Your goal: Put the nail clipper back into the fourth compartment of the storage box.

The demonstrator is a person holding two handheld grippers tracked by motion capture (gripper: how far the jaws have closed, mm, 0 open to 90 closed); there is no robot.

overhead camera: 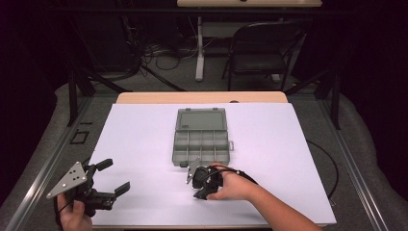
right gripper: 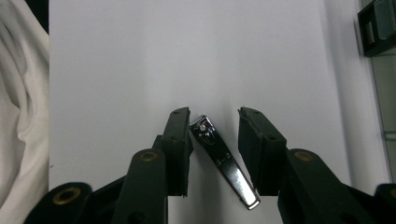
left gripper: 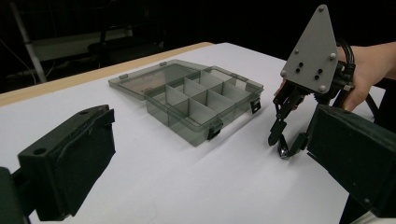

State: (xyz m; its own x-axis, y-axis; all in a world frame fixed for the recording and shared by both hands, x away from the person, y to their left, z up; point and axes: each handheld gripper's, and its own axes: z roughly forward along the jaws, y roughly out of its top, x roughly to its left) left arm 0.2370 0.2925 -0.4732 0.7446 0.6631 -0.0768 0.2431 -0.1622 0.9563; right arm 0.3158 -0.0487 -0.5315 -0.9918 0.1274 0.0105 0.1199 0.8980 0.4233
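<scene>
A silver nail clipper [right gripper: 222, 161] lies flat on the white table sheet [overhead camera: 144, 139]. My right gripper [right gripper: 215, 116] points down over it, open, one jaw on each side; the left jaw touches the clipper and the right jaw stands a little apart. In the high view the right gripper [overhead camera: 201, 193] is just in front of a grey see-through compartment box [overhead camera: 199, 139], whose lid is laid open toward the far side. My left gripper [overhead camera: 117, 175] is open near the front left corner, holding nothing and facing the box [left gripper: 201, 100] and the right gripper [left gripper: 279, 147].
The box's compartments look bare. A black cable [overhead camera: 332, 168] loops off the table's right edge. White cloth [right gripper: 18, 116] lies along one side of the sheet in the right gripper view. A folding chair [overhead camera: 262, 53] and a table leg stand beyond the far edge.
</scene>
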